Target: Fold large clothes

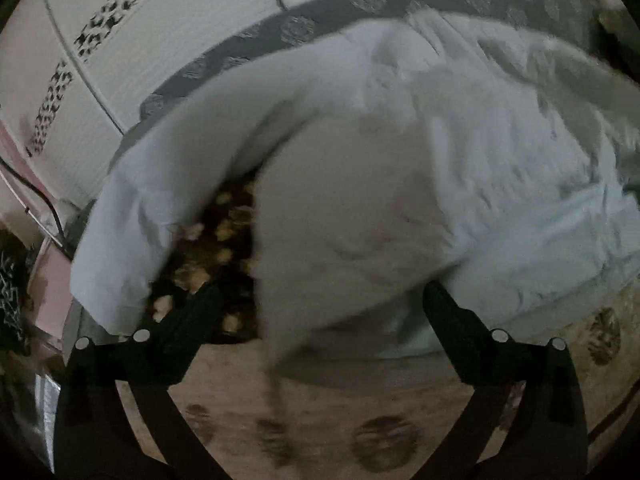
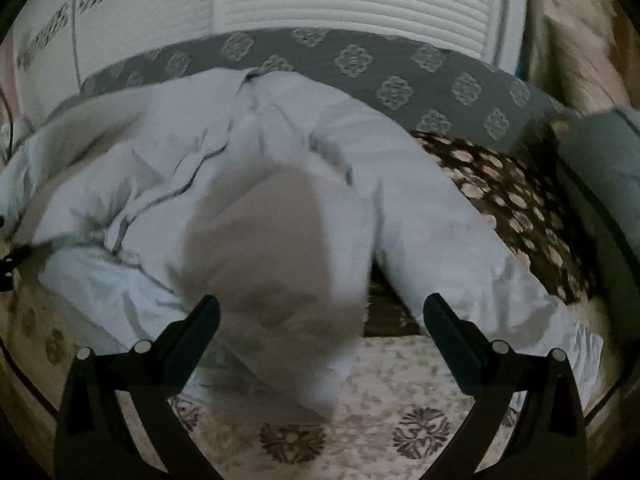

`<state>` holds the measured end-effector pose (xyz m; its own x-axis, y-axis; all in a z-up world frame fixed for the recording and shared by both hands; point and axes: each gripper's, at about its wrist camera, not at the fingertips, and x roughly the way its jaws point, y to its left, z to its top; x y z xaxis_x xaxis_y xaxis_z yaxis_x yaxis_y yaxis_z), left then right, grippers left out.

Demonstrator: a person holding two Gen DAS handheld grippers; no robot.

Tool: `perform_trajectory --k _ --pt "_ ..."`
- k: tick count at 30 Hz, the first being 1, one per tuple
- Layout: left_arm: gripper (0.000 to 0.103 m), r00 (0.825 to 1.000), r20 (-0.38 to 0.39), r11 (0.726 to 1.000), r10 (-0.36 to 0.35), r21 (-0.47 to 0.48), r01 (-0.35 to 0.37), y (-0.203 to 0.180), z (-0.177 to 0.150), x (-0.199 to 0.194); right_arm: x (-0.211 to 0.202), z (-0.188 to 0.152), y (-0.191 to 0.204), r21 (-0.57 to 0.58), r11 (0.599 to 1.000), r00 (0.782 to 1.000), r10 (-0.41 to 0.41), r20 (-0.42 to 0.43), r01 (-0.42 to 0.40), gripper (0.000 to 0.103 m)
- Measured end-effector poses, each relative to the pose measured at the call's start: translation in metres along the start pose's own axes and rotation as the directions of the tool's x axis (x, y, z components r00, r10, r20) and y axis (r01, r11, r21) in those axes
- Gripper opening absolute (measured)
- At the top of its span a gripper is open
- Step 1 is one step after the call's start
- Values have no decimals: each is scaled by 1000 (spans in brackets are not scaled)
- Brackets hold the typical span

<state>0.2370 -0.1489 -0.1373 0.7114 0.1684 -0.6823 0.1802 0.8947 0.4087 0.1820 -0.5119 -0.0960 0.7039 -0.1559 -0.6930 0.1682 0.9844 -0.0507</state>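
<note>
Two matching black handheld grippers, one per wrist view.
Left gripper (image 1: 320, 300) and right gripper (image 2: 320, 312): matte black plastic, two wedge-shaped fingers (image 1: 200, 308) tapering to blunt tips, hinged on angular brackets. Round silver screws (image 1: 141, 335) at each pivot, two per side. Curved black arms sweeping down toward the base.

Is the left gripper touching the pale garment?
Cannot tell. In the left wrist view the left gripper stands open around a blurred fold of the pale garment; neither contact nor gap shows plainly.

surface: bed (image 2: 400, 400) (floral cover) | on it: pale garment (image 2: 168, 168), spotted brown blanket (image 2: 516, 200)
</note>
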Motion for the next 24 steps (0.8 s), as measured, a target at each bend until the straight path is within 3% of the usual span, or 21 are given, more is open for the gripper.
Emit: perform_trajectory --k 3,5,6,7,10,11,12,14,16,18,22,24 --pt "100 996 -7 994 85 74 -85 -18 -1 17 0 0 5 -13 1000 1000 19 14 -19 101" --pt "100 993 -10 990 120 75 -119 -16 0 31 5 1 11 -28 999 1000 24 13 -23 101" --pt "100 992 -14 991 125 55 -124 -13 0 35 8 0 13 -31 999 999 38 10 -37 94" --pt "100 992 -18 992 126 31 -125 -6 2 41 14 0 16 -35 998 998 58 -6 -58 74" --pt "100 991 -44 991 130 -18 -131 6 5 59 29 1 13 -17 999 998 47 -41 -47 44" --pt "100 993 -59 994 103 -38 -105 12 5 66 32 0 8 1 999 998 48 -51 -48 39" --pt "98 996 -66 996 67 -60 -71 17 6 70 32 0 3 22 998 997 57 -52 -56 28" --pt "81 997 -80 995 0 -98 -8 26 7 77 31 2 -8 80 993 995 86 -53 -82 18" --pt "49 991 -70 984 -112 -148 101 37 9 80 25 6 -14 121 986 992 119 -46 -112 12" --pt "35 990 -27 976 -140 -173 134 45 13 75 13 13 -20 149 979 989 145 -13 -141 11" --pt "22 990 69 973 -126 -185 137 45 30 45 -12 24 -37 213 962 985 158 71 -169 9" --pt "21 983 107 957 -147 -237 169 59 41 35 -26 26 -52 264 949 982 147 121 -174 9"
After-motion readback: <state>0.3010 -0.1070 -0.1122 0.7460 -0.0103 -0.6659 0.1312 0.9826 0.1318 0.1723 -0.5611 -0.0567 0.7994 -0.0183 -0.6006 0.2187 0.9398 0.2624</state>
